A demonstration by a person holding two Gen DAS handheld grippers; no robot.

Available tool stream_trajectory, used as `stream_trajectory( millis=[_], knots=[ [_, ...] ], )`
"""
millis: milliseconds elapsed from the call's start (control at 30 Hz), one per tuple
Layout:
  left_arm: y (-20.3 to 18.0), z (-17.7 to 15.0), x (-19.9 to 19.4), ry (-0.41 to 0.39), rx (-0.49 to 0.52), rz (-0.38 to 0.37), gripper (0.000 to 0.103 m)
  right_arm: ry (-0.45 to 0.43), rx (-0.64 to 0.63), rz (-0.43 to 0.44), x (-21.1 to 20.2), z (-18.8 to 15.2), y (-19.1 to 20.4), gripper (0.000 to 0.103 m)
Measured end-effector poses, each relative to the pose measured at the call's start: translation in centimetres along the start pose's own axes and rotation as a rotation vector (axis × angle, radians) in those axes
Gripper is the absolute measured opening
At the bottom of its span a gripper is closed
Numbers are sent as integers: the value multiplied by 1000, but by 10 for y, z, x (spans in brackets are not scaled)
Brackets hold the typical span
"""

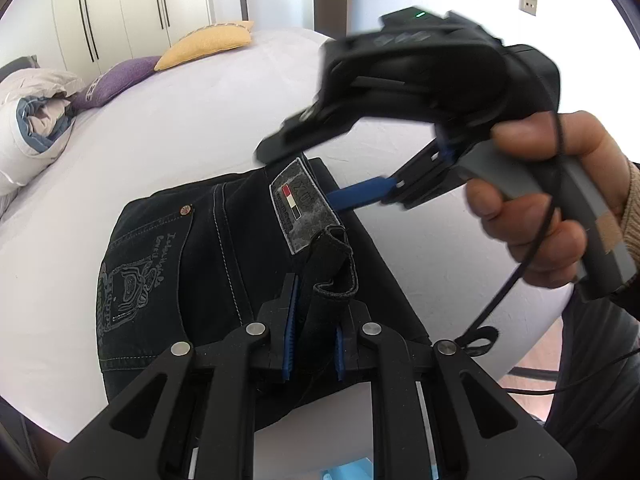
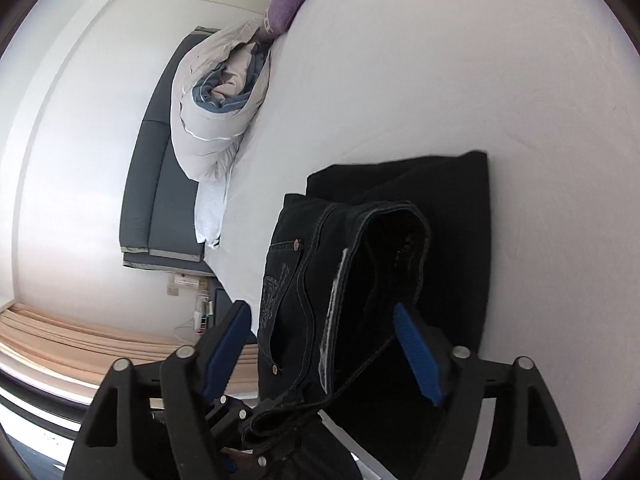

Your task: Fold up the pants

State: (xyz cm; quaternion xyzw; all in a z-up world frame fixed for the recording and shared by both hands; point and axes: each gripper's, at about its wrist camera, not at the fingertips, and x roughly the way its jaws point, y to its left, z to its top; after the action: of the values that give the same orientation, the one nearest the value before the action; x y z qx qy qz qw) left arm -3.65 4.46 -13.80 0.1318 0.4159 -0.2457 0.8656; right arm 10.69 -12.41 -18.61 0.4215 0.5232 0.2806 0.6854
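Presently, black denim pants (image 1: 192, 264), partly folded, are lifted at the waistband above a white-sheeted bed (image 1: 168, 128). Waistband fabric is pinched by the left gripper (image 1: 314, 336); the right gripper (image 2: 328, 356) fingers (image 2: 416, 356) are spread, unpressed, around it.

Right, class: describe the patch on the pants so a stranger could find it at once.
Start at the wide white bed, then the folded black denim pants lying on it. On their waistband near the left tongs sits a grey rectangular fabric patch, the only pale piece, carrying a small red, white and black flag.
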Motion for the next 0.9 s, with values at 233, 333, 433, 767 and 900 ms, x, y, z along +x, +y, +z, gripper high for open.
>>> stream_trajectory(
  millis=[233, 333, 433, 767, 900],
  knots=[
    [-15, -4, 2, -3, 28, -10, 13, 4, -45, -63, -1, -7, -11, 10],
    [-28, -4, 7, -4, 50, -21, 13, -25, -71, -84, -11, -10, -11, 9],
    [-33, -4, 13, -5, 50, -33, 13, -38, -71, -86, -16, -9, -15, 9],
    [-31, -27, 53, 46, -19, -62, 22, -32, 26, -87, 1, -3, -61, 13],
    [-24, -27, 35, 50, -88, -183, 87, -86, 0, -139, -22, -2, -54, 29]
  ],
)
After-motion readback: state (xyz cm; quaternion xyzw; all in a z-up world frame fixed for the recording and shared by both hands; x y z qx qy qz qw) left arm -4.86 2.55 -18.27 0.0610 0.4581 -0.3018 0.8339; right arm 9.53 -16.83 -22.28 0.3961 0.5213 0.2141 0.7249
